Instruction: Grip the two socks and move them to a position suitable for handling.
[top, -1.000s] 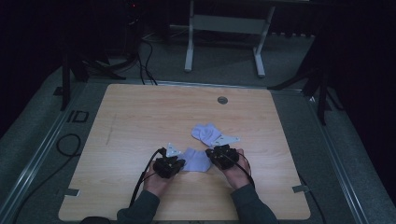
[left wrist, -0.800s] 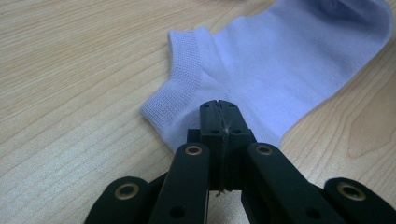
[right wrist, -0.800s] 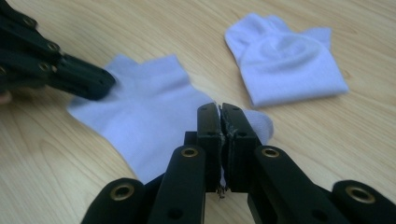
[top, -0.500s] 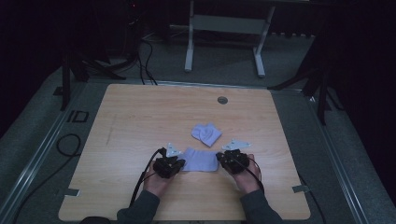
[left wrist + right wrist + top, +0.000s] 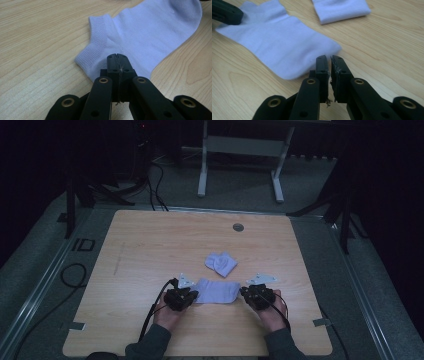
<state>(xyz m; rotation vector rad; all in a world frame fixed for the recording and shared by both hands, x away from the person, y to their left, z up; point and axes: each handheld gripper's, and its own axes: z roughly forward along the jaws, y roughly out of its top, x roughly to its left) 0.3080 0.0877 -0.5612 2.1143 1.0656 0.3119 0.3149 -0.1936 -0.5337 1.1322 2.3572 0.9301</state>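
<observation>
Wooden table [image 5: 150, 250] spans the middle of the high view, its near edge at the bottom where both forearms enter. Just below centre lies a flat pale-lilac sock [image 5: 216, 291], spread between the two tools, likely for smoothing or folding. Above it sits a folded sock [image 5: 221, 263], apart, seemingly finished. At lower left of centre the left gripper [image 5: 117, 58] pinches the flat sock's cuff end, jaws pressed together. The right gripper [image 5: 329, 61] hovers beside the toe end, jaws slightly parted, holding nothing.
</observation>
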